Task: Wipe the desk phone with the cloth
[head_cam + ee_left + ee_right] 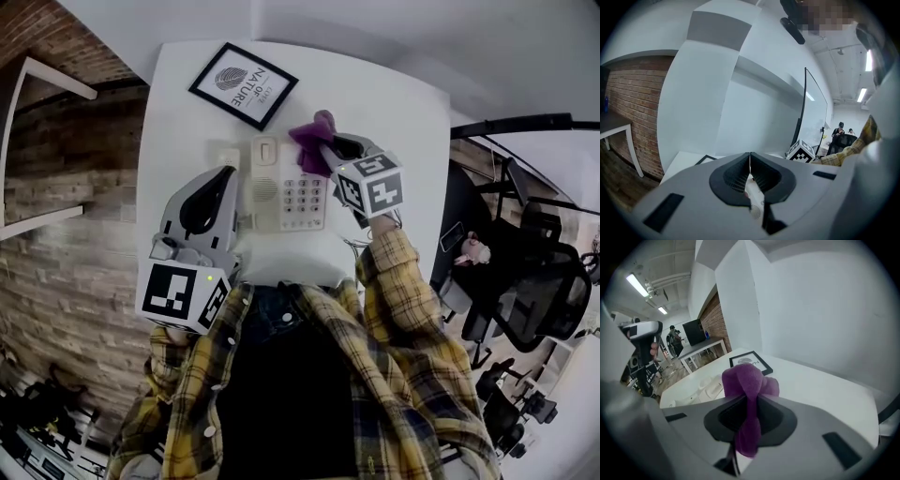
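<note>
Here, right gripper (750, 400) clenched on purple cloth (743, 378) at desk phone (291, 195); left gripper (750, 160) clenched, empty

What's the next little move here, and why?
Likely lower the right gripper so the purple cloth pinched in its jaws presses on the desk phone. The cloth sits at the phone's upper right corner; the left gripper, jaws together, holds nothing.

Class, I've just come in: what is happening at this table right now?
A person works at a white table with two handheld tools. The right tool is shut on a purple cloth, held at the far right corner of the desk phone. The left tool is shut and empty, above the phone's left side.
</note>
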{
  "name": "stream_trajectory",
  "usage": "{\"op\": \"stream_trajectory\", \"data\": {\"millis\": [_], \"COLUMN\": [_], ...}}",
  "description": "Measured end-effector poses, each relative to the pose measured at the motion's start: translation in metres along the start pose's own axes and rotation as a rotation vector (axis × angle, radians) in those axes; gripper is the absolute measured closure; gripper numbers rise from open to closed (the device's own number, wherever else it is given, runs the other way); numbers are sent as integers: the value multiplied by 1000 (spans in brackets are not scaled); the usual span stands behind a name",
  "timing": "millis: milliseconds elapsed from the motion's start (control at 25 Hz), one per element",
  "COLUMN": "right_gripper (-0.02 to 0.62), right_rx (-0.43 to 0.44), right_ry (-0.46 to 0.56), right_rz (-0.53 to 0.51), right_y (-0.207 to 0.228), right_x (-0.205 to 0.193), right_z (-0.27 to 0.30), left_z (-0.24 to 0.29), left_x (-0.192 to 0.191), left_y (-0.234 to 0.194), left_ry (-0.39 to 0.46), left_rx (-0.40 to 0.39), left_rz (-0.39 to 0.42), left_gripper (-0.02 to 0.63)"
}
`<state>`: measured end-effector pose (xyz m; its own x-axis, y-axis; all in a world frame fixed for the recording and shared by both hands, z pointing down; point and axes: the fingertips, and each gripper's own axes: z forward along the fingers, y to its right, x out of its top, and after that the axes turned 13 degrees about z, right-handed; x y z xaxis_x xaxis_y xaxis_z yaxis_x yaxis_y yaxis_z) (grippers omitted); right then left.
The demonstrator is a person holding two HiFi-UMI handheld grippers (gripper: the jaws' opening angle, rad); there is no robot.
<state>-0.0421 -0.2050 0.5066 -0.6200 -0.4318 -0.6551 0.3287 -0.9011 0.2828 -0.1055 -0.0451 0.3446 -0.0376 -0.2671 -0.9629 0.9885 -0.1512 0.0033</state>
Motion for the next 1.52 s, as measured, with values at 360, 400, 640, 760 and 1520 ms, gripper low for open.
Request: {"op": "stream_trajectory", "data": {"millis": [360,400,640,760,1520], "right_gripper": [534,534,534,534,534], "right_rx": [-7,-7,-12,-13,60], "right_ry": [5,2,-13,-21,-137], "right_rz": [-19,-17,-17,-25,18], "right_y": [-2,-3,-6,-8,-41], "right_x": [-7,-9,-17,-20,-96], "right_z": [2,2,0,-1,-24], "left_z": [2,3,4,2,-5], "left_x": [1,1,2,2,4], "left_y": [1,3,7,7,11], "left_ry": [1,1,5,5,14], "left_rx": [-7,-11,-24,-22,-19], "left_rz": [1,1,3,4,16], "left_gripper": [591,591,591,591,591]}}
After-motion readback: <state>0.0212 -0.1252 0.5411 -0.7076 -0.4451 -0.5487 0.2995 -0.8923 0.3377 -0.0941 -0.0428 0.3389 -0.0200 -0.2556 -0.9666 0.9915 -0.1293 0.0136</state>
